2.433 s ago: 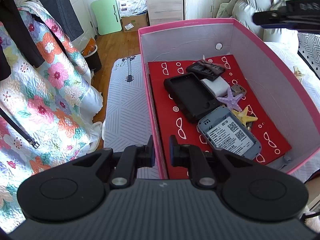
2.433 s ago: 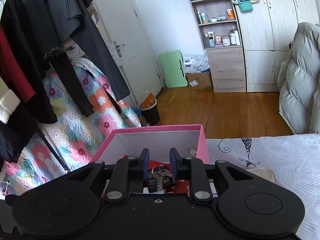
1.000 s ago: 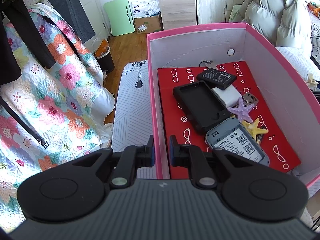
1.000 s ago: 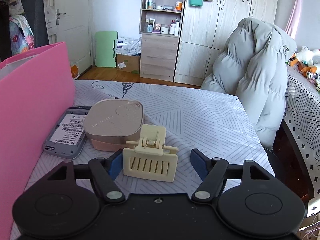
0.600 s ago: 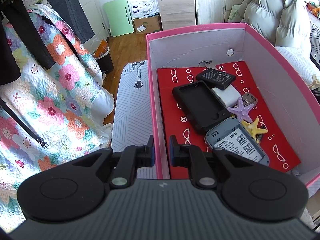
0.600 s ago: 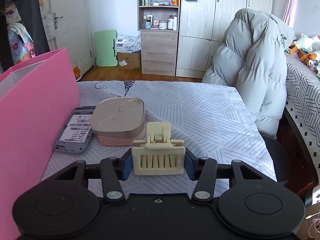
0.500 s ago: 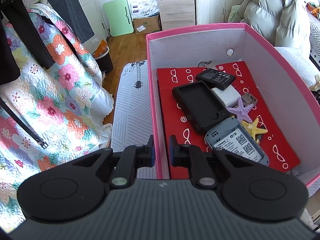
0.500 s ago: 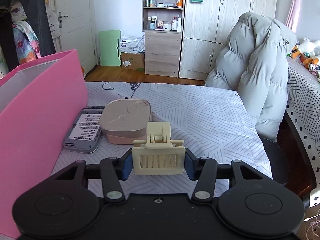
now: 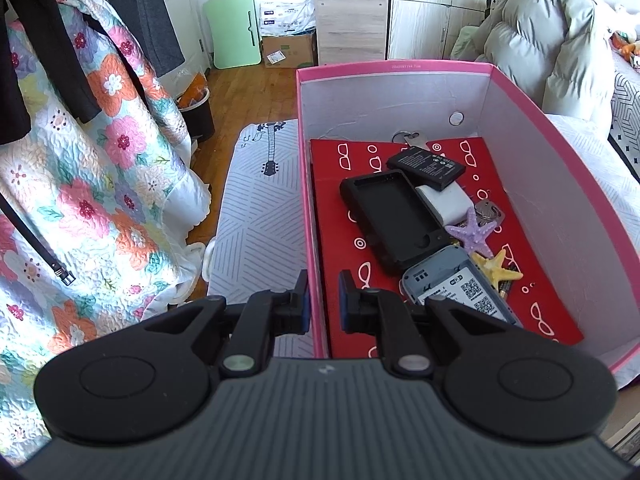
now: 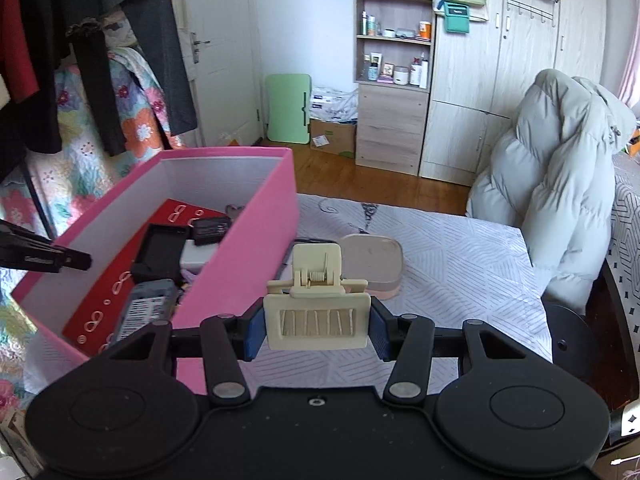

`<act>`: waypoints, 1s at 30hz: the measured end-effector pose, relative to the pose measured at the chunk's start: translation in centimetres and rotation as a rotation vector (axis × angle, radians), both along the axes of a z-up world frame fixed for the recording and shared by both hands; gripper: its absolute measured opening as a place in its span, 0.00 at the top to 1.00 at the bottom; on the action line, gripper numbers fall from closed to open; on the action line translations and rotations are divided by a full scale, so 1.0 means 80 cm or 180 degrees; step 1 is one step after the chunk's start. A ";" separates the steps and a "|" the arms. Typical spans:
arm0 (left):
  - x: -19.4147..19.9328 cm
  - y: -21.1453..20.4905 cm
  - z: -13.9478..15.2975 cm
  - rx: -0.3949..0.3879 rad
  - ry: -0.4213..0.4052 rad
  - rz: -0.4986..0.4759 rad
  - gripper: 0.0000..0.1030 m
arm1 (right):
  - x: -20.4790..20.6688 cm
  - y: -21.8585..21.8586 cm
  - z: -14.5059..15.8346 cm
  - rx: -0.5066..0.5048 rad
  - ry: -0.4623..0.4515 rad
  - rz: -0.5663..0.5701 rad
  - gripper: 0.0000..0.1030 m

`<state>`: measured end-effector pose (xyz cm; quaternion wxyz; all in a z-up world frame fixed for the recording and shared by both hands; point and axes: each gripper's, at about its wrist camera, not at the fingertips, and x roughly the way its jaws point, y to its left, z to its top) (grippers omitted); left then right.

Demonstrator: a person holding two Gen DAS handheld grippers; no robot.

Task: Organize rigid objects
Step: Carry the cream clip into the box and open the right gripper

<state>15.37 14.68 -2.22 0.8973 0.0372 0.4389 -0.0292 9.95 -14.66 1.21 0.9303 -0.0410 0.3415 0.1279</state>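
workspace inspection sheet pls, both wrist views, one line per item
surface: bed cover with a striped pattern, bearing the pink box.
job's things: cream hair clip held off the cover; beige case on the cover beside the box; in the box a black case, battery, white block, purple starfish, yellow starfish, grey router, keys.
clutter: nothing seen.
grippers: left gripper shut on the box's wall; right gripper shut on the clip.
cables: nothing seen.
surroundings: hanging clothes, floral quilt, puffer jacket, wardrobe, shelves.

Right tongs clamped on cream hair clip, pink box left, bedspread beneath
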 end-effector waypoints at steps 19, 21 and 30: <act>-0.007 0.016 -0.004 -0.0175 -0.0190 0.0073 0.97 | 0.018 0.113 0.007 0.0348 0.0262 0.0883 0.45; -0.008 0.015 -0.005 -0.0151 -0.0213 0.0049 0.97 | 0.029 0.126 -0.001 0.0379 0.0373 0.0946 0.45; -0.008 0.017 -0.004 -0.0171 -0.0198 0.0012 0.96 | 0.055 0.148 -0.027 0.0854 0.0641 0.1140 0.35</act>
